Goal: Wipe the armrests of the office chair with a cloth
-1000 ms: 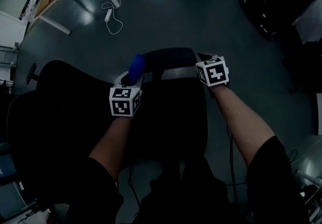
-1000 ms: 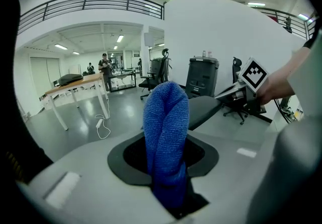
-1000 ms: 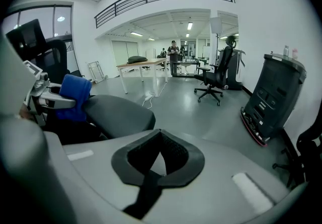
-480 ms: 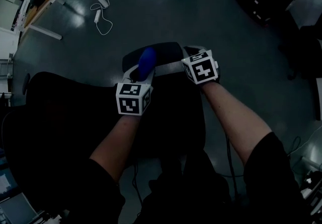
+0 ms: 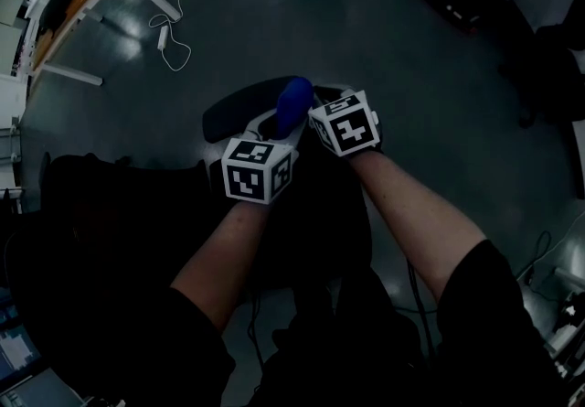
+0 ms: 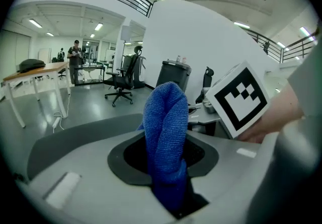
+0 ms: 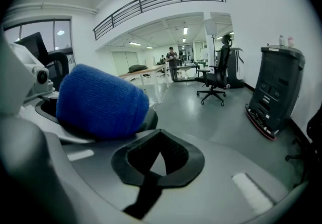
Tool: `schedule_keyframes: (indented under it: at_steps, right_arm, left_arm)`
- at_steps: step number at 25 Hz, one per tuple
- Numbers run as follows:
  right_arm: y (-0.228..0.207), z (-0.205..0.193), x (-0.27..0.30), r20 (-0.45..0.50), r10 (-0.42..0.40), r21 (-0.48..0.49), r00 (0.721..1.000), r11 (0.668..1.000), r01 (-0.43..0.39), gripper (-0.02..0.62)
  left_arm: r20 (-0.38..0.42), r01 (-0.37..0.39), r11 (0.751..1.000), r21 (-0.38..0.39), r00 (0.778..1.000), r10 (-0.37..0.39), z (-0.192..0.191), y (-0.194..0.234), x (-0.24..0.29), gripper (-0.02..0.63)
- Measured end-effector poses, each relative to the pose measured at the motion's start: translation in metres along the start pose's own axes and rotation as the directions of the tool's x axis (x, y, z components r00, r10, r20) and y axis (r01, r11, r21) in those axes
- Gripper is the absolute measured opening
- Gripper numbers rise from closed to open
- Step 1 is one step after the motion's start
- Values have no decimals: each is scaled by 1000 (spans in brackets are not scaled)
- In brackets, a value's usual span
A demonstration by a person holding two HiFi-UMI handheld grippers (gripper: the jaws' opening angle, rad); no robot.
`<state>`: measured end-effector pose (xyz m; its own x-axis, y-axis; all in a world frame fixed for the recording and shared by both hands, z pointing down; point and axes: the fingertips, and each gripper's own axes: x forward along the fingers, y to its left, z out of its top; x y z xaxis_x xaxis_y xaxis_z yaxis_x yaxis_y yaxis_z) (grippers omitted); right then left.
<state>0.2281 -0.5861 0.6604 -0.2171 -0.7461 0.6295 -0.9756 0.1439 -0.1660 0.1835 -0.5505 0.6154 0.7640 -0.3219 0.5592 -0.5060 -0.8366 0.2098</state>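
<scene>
Now we're at the armrest (image 5: 233, 112) — left gripper (image 6: 170, 188) clamps the cloth (image 6: 165, 127), right gripper (image 7: 153, 167) closed, empty; next, press down, wipe along.

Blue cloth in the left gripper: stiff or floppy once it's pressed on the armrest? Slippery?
Likely floppy: the blue cloth is bunched and folded over where the left gripper pinches it. Probably light, since the bundle stands up past the jaws unsupported. Its fuzzy, woven-looking surface suggests drag rather than slip.
</scene>
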Motion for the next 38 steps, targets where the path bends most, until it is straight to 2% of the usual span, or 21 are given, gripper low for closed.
schedule_keyframes:
  at_steps: [2,4,9,13,17,19,22,25,29,32,38]
  right_arm:
    - [0,0,0,8,6,6,1000,1000,-6,2]
    - [0,0,1,18,9,11,1000,1000,-10,2]
    - [2,-4,1,15,15,9,1000,1000,-15,3]
    - [2,-2,2,17,17,8,1000,1000,-17,2]
    - [3,-4,2,17,15,15,1000,1000,-15,2]
    - [4,-5,3,23,13,18,1000,1000,-13,2]
    - [6,-2,3,22,10,18,1000,1000,-10,2]
    - [11,-3,4,5,20,10,1000,1000,-20,3]
    - [9,-3,0,-7,29,1,1000,1000,-29,2]
    - [13,-2,-1,-12,34,-2,999,999,-34,2]
    - [13,-1,0,-7,37,-21,999,999,-37,2]
  left_arm:
    - [15,21,999,25,1000,-22,7,-5,-4,143]
    - [47,1,999,43,999,-3,15,5,-16,141]
    - [114,-149,989,0,982,148,25,81,-71,141]
    - [142,-285,957,-58,946,291,33,146,-111,141]
    - [144,-377,924,-71,912,383,32,189,-137,141]
    - [130,-414,908,-63,899,419,30,206,-143,141]
    - [62,-450,892,-34,890,452,16,229,-139,142]
    - [-2,-451,893,-14,893,451,-4,237,-127,143]
    - [-24,-400,916,16,916,400,-5,215,-96,143]
    - [-30,-351,932,90,934,355,5,196,-76,143]
    - [-18,-230,947,222,971,240,25,142,-35,143]
